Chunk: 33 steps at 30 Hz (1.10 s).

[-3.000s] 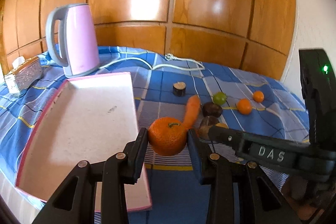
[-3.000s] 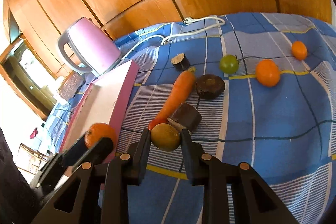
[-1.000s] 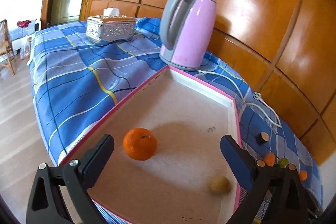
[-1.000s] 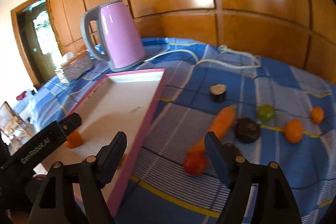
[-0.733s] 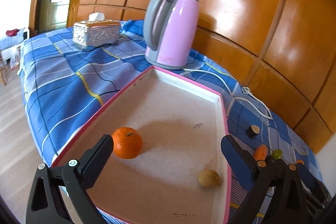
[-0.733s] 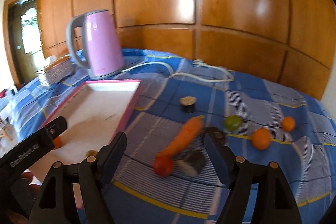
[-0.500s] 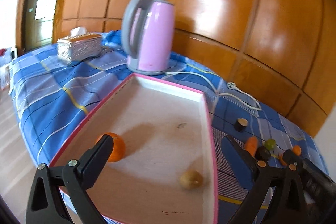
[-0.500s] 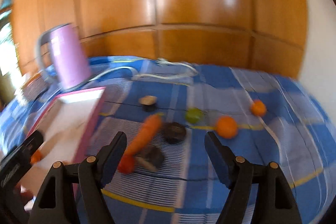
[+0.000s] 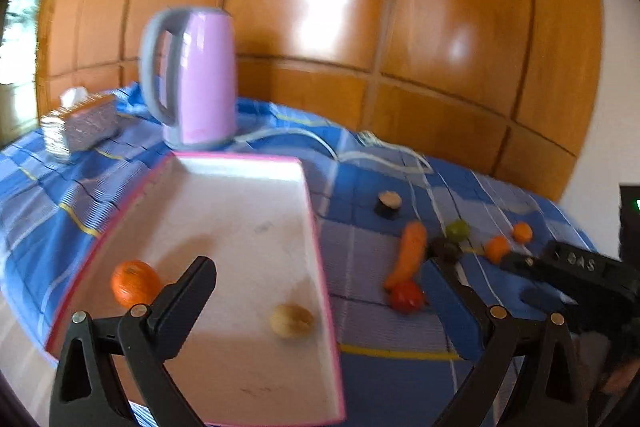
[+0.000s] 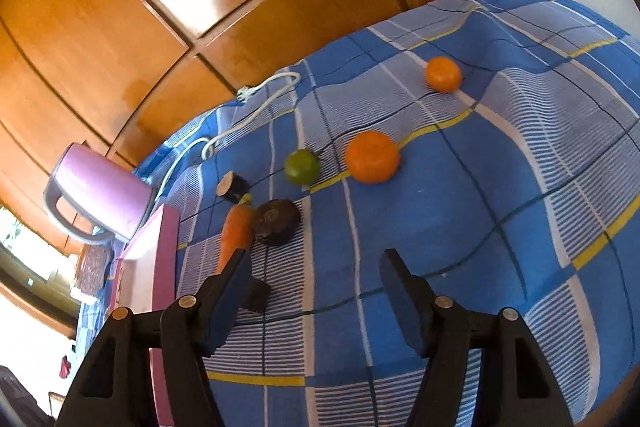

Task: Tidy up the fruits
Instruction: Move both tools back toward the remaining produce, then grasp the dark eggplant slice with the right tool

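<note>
A pink-rimmed white tray (image 9: 240, 163) holds an orange (image 9: 134, 283) at its left and a small yellowish fruit (image 9: 291, 321) near its right rim. My left gripper (image 9: 318, 279) hovers open over the tray's near end, holding nothing. On the blue checked cloth lie a carrot (image 10: 236, 235), a dark round fruit (image 10: 276, 221), a green lime (image 10: 302, 166), a big orange (image 10: 372, 157) and a small orange (image 10: 443, 74). My right gripper (image 10: 316, 267) hangs above bare cloth just short of the dark fruit. Its jaws are closing with nothing between them.
A pink kettle (image 9: 196, 79) stands behind the tray, its white cord (image 10: 248, 115) trailing over the cloth. A silver tissue box (image 9: 80, 125) sits far left. A red tomato (image 9: 406, 297), a cut dark stub (image 10: 232, 185) and a dark block (image 10: 256, 295) lie near the carrot. Wooden panels back the table.
Both views have swung right, away from the tray and toward the loose fruit. The right gripper has rolled, moved over the cloth near the oranges, and its jaws stand narrower.
</note>
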{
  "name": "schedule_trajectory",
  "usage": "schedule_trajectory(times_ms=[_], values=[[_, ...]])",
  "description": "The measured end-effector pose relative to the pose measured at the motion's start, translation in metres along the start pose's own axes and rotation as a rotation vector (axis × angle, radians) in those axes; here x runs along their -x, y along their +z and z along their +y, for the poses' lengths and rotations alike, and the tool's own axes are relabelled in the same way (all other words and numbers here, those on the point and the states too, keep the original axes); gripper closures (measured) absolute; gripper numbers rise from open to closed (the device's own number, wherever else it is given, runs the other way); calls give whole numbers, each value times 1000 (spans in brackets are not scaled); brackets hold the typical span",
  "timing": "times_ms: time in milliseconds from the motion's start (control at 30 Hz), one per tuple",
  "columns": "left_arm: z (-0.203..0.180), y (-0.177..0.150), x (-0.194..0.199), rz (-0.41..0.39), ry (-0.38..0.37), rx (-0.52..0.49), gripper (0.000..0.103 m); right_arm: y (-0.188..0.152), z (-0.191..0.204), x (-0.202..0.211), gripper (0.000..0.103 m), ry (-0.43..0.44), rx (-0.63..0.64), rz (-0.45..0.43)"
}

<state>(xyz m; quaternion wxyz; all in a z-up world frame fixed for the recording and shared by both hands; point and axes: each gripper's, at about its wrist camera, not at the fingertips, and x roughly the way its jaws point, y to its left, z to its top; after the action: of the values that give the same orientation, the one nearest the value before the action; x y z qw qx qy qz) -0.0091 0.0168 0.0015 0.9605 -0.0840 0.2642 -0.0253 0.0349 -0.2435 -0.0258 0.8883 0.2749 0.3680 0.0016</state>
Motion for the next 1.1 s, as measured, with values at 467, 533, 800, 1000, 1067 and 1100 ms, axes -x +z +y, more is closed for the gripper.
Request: schedule_trajectory(times_ms=[467,533,800,1000,1067,1100], values=[[-4,-4,1,-9,18,-18,0,-5,23,-22,35,82,108,104],[-5,-5,2,-14,18,-19,0,-5,27,-26,35,80,130,103],[-7,-4,1,-16,13,-33,1,-11,49,-50,35,51,233,143],[-13,-5,1,-7,-15,-65,4,-16,53,-54,60,8,296,153],[-16,-6,-1,10,-41,-81,9,-15,47,-49,60,-27,287,137],[-18,-7,-2,18,-50,-91,12,-13,44,-47,60,-41,272,130]])
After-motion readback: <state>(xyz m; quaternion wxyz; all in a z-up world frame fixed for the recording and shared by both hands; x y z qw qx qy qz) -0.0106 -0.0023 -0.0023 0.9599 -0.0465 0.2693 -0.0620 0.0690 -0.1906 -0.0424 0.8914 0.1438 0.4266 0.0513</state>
